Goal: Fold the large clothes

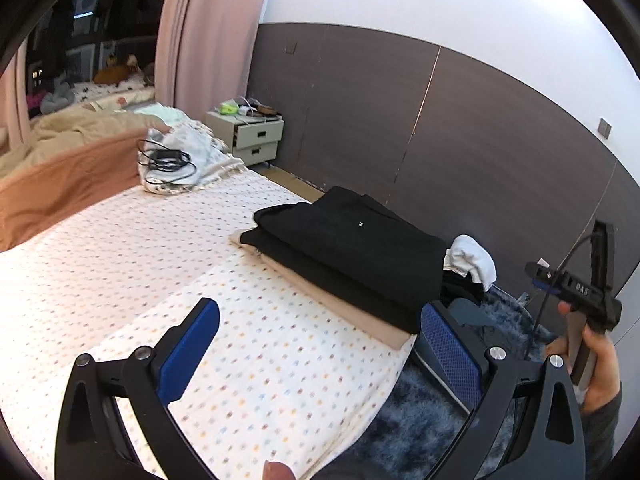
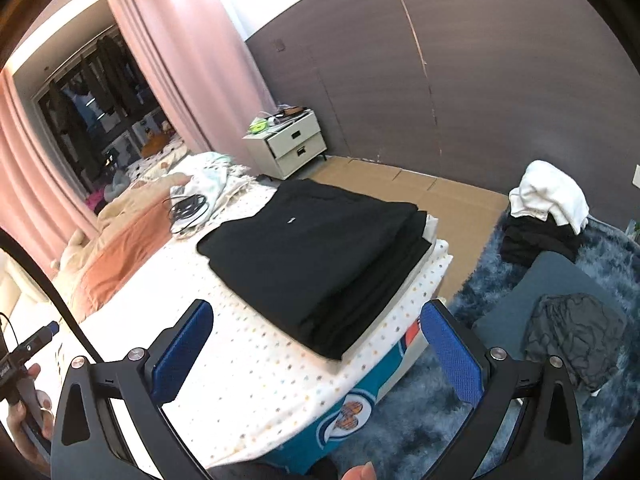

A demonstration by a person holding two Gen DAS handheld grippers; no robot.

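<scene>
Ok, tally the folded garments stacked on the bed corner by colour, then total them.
Black folded garments: 2
Beige folded garment, at the bottom of the stack: 1
Total: 3
Both the left gripper and the right gripper are open and empty.

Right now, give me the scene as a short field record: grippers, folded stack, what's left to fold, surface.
left gripper: open, holding nothing, above the near bed corner
right gripper: open, holding nothing, facing the stack
folded stack: black garments on top, a beige one underneath, at the bed's edge
bed sheet: white with coloured dots
unfolded pile: white garment on black clothes, off the bed, on the blue rug
grey garment: crumpled on a blue seat
cables: coiled on bedding at the far end
</scene>
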